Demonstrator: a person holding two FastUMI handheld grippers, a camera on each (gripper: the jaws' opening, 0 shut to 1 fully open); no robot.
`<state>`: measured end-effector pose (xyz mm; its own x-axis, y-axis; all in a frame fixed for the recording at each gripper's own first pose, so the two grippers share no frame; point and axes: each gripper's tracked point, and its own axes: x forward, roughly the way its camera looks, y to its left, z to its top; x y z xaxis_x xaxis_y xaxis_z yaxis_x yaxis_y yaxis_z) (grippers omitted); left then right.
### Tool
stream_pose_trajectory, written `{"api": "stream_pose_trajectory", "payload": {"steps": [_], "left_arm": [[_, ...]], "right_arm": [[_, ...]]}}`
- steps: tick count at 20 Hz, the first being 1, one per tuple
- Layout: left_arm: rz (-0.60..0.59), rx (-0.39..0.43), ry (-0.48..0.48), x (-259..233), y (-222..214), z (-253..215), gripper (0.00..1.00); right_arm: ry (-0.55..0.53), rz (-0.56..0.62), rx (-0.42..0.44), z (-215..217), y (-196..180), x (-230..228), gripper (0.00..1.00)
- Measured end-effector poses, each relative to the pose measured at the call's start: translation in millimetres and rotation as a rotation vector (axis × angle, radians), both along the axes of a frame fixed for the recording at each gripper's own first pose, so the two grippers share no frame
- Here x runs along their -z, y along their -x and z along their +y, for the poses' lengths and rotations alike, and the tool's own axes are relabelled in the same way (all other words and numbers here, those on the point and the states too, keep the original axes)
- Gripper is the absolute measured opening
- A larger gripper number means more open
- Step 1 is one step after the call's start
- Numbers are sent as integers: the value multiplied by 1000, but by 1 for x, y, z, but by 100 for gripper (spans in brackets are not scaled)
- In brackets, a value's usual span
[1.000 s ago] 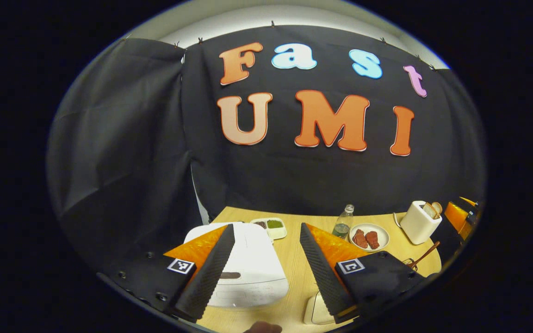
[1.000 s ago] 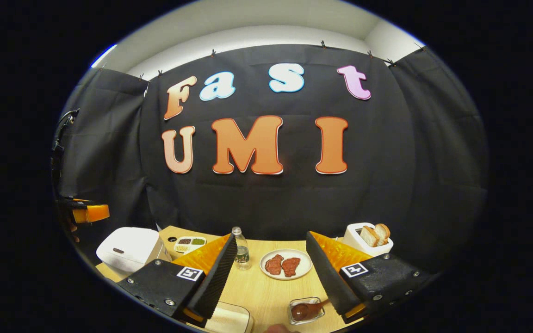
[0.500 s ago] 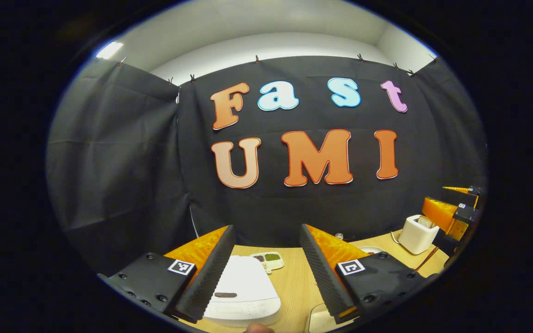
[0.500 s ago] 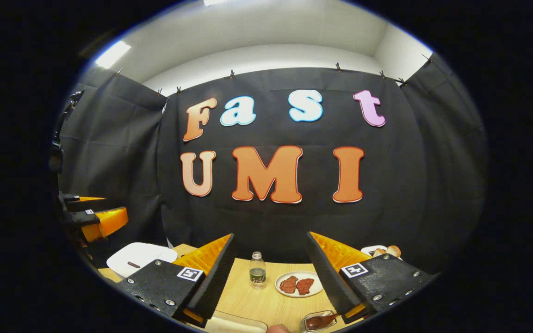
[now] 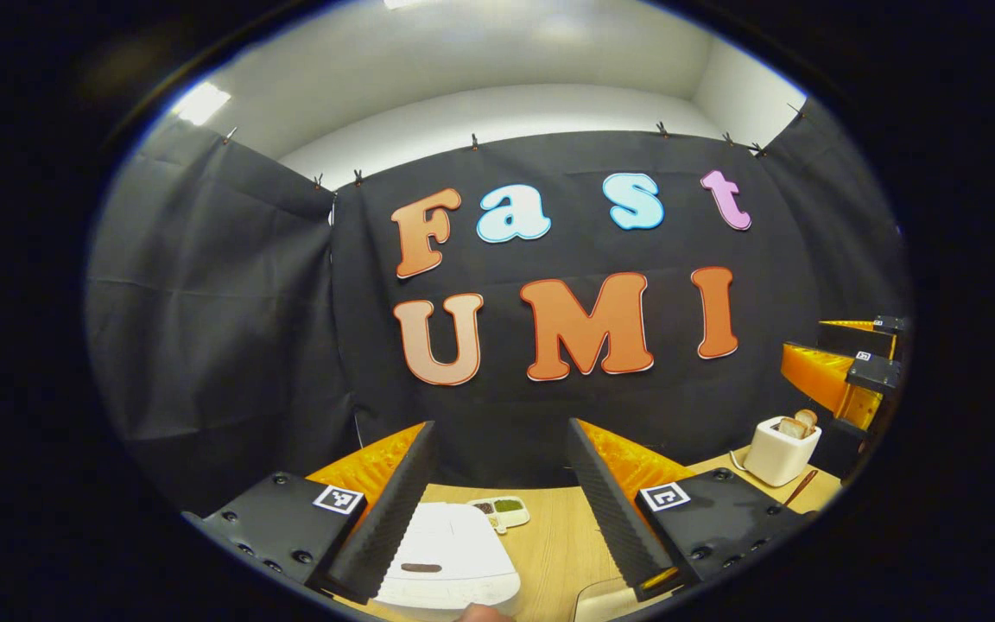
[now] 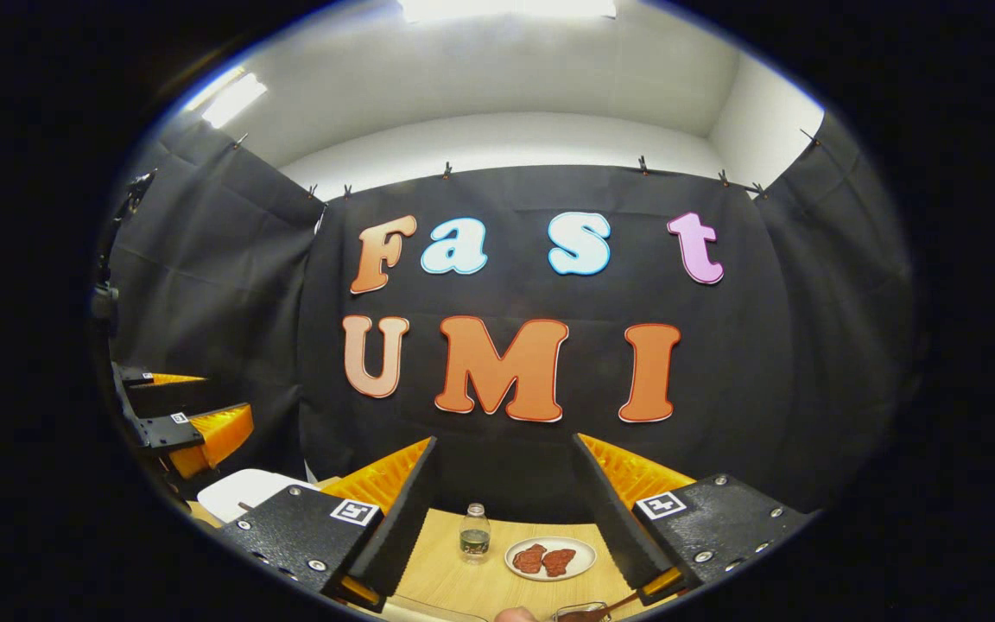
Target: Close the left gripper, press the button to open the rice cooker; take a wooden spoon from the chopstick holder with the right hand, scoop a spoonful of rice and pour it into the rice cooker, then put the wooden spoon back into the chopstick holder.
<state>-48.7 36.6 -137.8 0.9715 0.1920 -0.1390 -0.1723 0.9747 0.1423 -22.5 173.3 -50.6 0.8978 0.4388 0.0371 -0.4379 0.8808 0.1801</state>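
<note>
The white rice cooker (image 5: 454, 557) stands shut on the wooden table, its dark oval button (image 5: 421, 568) facing me. My left gripper (image 5: 502, 428) hovers above and in front of the cooker, open and holding nothing. My right gripper (image 6: 504, 441) is also open and holding nothing, raised above the table's front. At the bottom edge of the right gripper view, the wooden spoon (image 6: 614, 605) lies in a clear holder (image 6: 575, 614), just under the right finger. The cooker (image 6: 238, 494) also appears far left there, under the left gripper (image 6: 221, 397). The right gripper (image 5: 808, 345) hangs at the far right of the left gripper view.
A water bottle (image 6: 473, 536) and a plate of red meat (image 6: 549, 559) sit mid-table. A small dish of seasonings (image 5: 502, 510) lies behind the cooker, and a white toaster with bread (image 5: 778, 449) stands at the right. A white container's rim (image 5: 605, 598) shows at the front.
Both grippers have lifted and tilted upward, so the table and its objects have slid down toward the bottom of both views. Both stay open.
</note>
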Motion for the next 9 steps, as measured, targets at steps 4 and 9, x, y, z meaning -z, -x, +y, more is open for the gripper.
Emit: {"api": "stream_pose_trajectory", "payload": {"steps": [4, 9], "left_arm": [[-22, 7, -16, -7, 1, 0, 100], [-15, -10, 9, -1, 5, 8, 100]], "right_arm": [[5, 14, 5, -3, 1, 2, 93], [9, 22, 7, -1, 1, 3, 93]]}}
